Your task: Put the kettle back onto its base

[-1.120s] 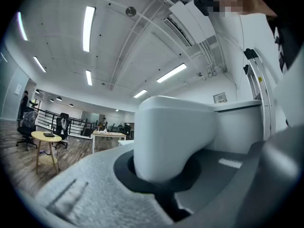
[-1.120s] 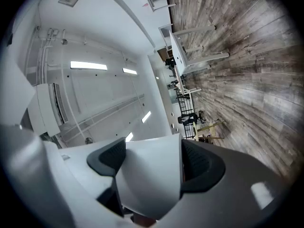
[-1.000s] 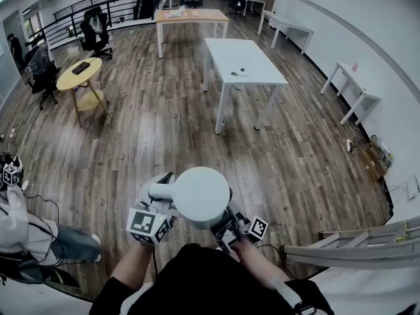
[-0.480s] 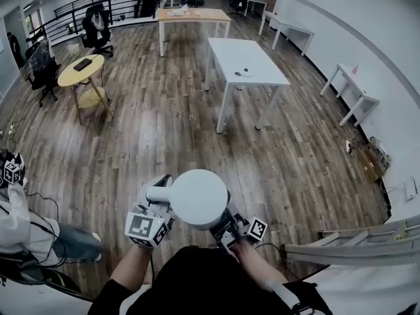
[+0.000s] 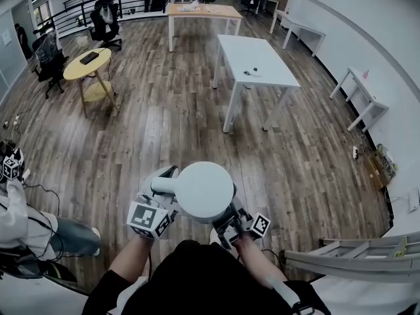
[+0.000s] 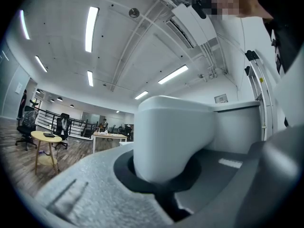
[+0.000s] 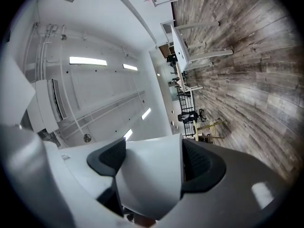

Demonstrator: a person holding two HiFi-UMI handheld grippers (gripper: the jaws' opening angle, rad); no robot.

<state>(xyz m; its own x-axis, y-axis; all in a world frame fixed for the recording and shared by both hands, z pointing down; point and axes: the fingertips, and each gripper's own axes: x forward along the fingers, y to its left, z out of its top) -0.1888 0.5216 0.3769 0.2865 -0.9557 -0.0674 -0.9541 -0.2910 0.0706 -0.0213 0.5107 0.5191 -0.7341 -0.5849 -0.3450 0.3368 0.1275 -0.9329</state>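
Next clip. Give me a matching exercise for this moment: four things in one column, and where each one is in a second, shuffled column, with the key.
Things:
1. white plastic kettle
2. round yellow side table
3. white rectangular table
4. long wood-topped table

Places:
A. far end of the room
B. middle of the room, right of centre
C. clamped by the left claw and the right claw
D. left side of the head view

Pairs: 1-C, 2-D, 3-B, 4-A
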